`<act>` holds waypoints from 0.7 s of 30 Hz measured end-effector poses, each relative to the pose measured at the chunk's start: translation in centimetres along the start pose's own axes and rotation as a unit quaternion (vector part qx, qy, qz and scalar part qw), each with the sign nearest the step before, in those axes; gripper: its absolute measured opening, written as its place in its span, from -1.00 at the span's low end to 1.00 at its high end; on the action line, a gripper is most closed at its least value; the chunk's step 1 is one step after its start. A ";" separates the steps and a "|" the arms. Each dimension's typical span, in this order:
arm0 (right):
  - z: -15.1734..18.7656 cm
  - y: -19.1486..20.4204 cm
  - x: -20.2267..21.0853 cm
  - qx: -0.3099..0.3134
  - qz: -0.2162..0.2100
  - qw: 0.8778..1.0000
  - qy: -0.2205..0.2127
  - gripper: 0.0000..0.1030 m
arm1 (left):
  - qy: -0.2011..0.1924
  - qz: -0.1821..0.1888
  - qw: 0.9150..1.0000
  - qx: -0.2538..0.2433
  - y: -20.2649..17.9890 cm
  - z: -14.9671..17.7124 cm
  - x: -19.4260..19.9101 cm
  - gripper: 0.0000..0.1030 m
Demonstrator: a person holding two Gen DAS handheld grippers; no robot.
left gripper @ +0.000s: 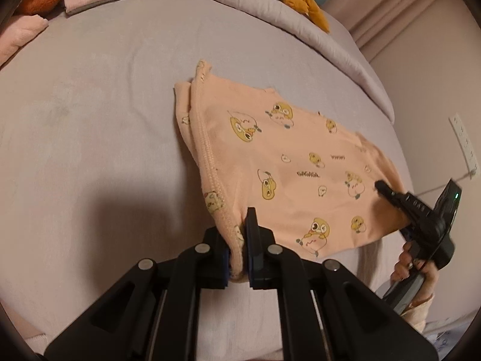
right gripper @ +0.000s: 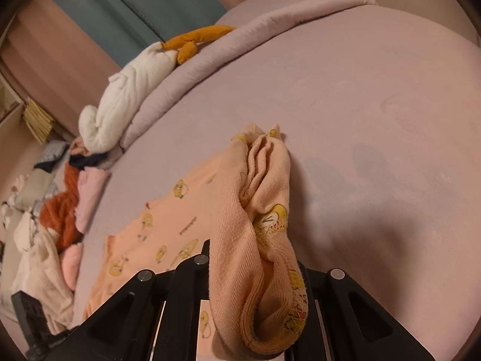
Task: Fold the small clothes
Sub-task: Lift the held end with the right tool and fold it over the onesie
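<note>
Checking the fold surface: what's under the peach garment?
Only the mauve bedsheet shows around and beneath the peach printed garment, held at two corners by the left gripper and right gripper. Anything under its middle is covered.

Each wrist view looks steeply down, close over its claw; both share the peach garment [left gripper: 288, 162] on the bed [left gripper: 90, 120].

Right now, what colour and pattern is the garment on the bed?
Peach garment with yellow cartoon duck prints; clearest in the left wrist view.
</note>
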State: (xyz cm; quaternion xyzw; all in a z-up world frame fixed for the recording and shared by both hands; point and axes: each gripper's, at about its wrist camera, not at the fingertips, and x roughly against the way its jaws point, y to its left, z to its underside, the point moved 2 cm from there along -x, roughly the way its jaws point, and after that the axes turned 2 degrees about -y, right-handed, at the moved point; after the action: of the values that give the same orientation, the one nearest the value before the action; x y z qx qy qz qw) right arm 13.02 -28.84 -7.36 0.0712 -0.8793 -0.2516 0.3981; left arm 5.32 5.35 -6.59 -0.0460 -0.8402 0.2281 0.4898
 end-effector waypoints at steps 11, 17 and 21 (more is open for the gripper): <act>-0.1 2.0 0.5 0.057 0.042 0.997 -0.013 -0.76 | 0.001 -0.024 1.000 -0.017 0.3 -0.5 -0.8 -0.77; -0.6 4.5 1.1 0.107 0.053 0.993 -0.026 -0.76 | -0.032 -0.031 0.999 -0.030 0.4 -0.5 1.5 -0.84; -0.5 6.6 1.2 0.139 0.047 0.989 -0.032 -0.76 | -0.043 -0.038 0.998 -0.027 1.0 -0.6 2.4 -0.83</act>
State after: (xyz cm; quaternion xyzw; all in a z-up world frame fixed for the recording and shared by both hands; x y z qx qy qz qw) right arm 13.06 -23.77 -2.96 0.0768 -0.9204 -0.1100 0.3673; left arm 4.48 7.15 -4.81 -0.0174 -0.8674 0.1883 0.4603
